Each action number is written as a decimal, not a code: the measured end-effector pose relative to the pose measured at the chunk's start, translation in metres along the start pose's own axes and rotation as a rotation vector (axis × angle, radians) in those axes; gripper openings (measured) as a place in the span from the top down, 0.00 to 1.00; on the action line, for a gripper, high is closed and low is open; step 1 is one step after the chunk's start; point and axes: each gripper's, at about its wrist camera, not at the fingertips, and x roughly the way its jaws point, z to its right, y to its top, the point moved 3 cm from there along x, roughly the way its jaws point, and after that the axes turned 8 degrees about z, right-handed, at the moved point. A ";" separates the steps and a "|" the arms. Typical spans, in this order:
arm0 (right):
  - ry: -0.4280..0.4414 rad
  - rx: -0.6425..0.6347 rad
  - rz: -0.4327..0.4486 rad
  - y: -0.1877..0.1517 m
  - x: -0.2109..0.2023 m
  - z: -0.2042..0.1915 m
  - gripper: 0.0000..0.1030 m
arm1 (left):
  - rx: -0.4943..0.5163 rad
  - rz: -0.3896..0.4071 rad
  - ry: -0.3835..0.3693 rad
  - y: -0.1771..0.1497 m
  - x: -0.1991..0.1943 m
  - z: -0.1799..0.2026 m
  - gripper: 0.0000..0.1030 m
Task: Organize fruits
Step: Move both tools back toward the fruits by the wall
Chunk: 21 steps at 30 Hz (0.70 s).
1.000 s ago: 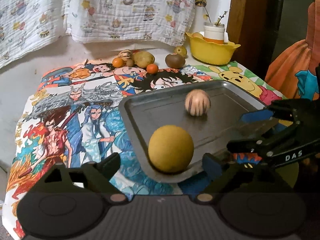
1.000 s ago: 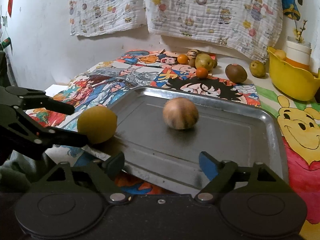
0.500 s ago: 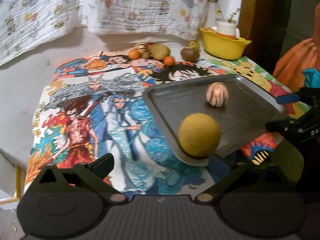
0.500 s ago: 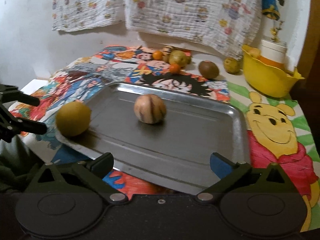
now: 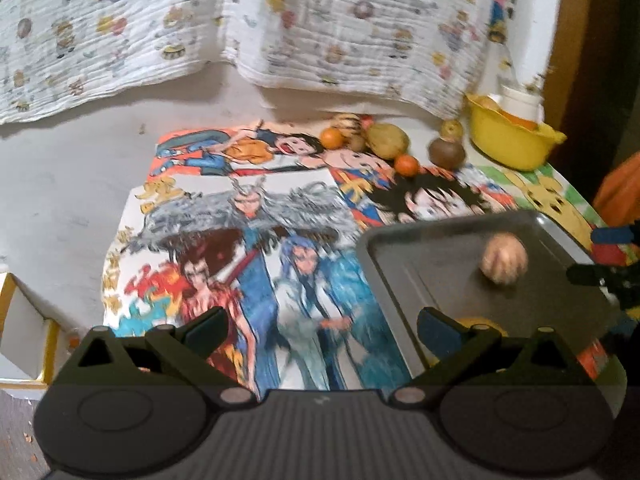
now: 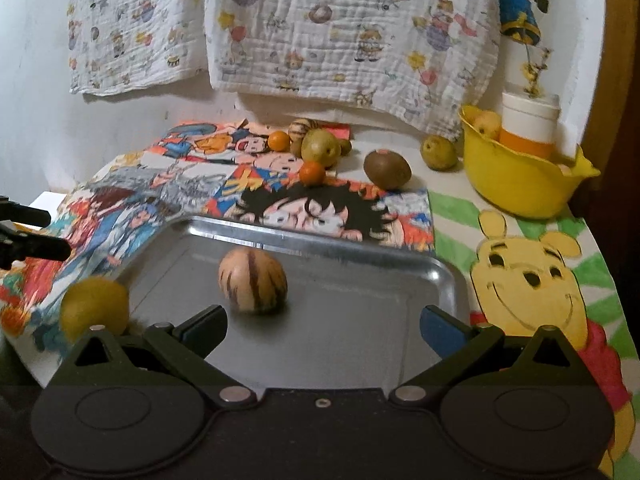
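Right wrist view has the right claw [image 6: 322, 326] spread wide, holding nothing, over the metal tray's [image 6: 400, 256] near edge. Striped fruit [image 6: 253, 282] sits mid-tray, yellow round fruit [image 6: 94, 308] perched on the tray's left corner. Left view's blurry: left claw [image 5: 322, 326] also wide and empty, mostly hiding that yellow one. Loose fruit pile [image 6: 316, 146] and yellow bowl [image 6: 516, 184] sit along the worktop's far edge.

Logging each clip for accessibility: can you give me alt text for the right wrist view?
A striped fruit sits on a metal tray, a yellow fruit at its left edge. The open right gripper frames the foreground; more fruit and a yellow bowl sit behind on a cartoon cloth.
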 end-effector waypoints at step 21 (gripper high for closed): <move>-0.013 -0.088 0.009 0.084 0.107 0.030 0.01 | -0.020 0.040 -0.083 0.089 0.118 -0.006 0.01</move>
